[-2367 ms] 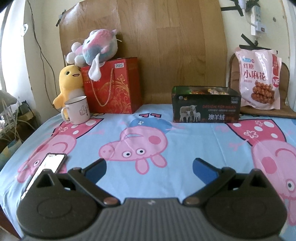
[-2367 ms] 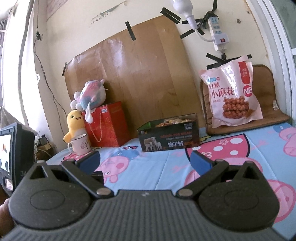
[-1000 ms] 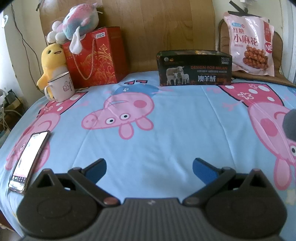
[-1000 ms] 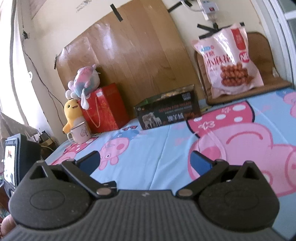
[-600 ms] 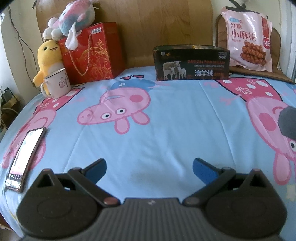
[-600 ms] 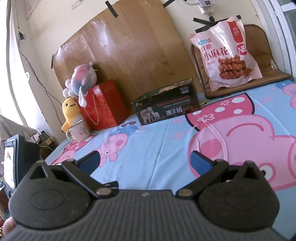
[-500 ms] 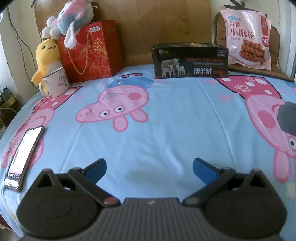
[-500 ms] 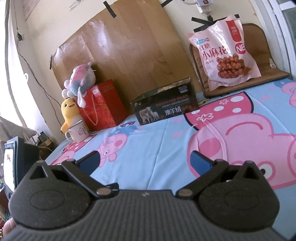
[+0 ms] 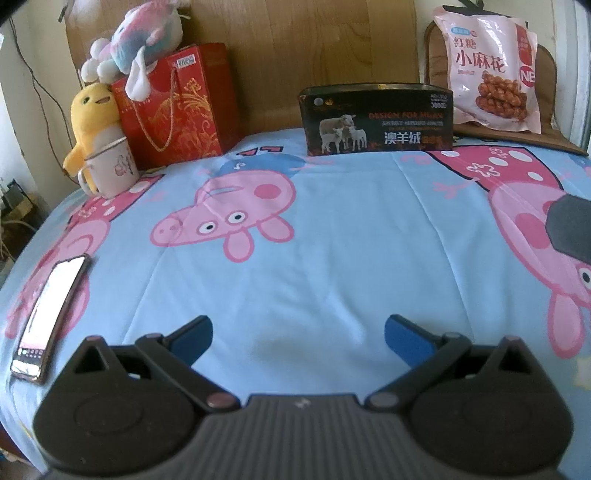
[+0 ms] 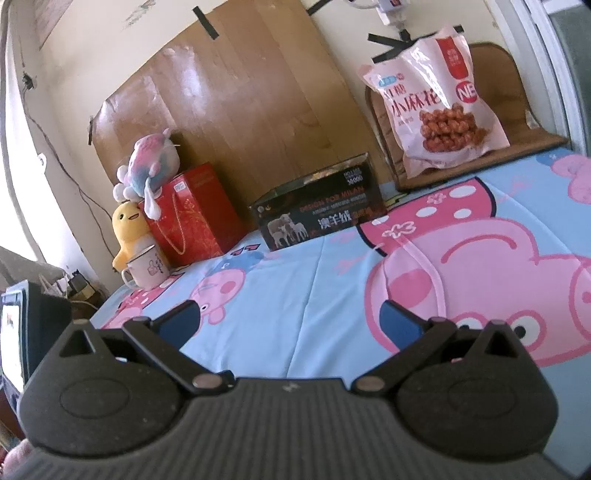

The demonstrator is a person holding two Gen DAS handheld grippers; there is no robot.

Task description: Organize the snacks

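Blue cartoon-pig sheet [image 9: 332,229] covers the worktop, wooden board [image 10: 236,107] taped to the cream wall behind. Along the back edge, left to right: yellow plush [image 9: 90,118] behind a white mug [image 9: 112,173], red gift bag [image 9: 181,110] with a pink-and-blue plush [image 9: 144,33] on top, then a dark open box [image 9: 376,120] with sheep printed on the front. Box contents barely show over the rim in the right wrist view, can't tell what they are. Pink snack bag [image 9: 491,70] stands tilted back against a brown seat cushion [image 9: 554,136] at far right, right of the box and apart from it. Phone [image 9: 48,317] lies flat, screen lit, near the left edge of the sheet.

Left gripper [image 9: 297,336] low over the near-middle of the sheet, blue fingers [image 9: 402,338] spread wide, nothing between them. Right gripper [image 10: 290,321] also wide apart and empty, above the sheet's right half, view tilted; box and snack bag both well ahead of it. Dark rounded piece of the right gripper shows at the right edge in the left wrist view. Part of the left gripper's housing with a lit screen sits at the left edge of the right wrist view. Bit of a hand [image 10: 16,458] at bottom left corner there.
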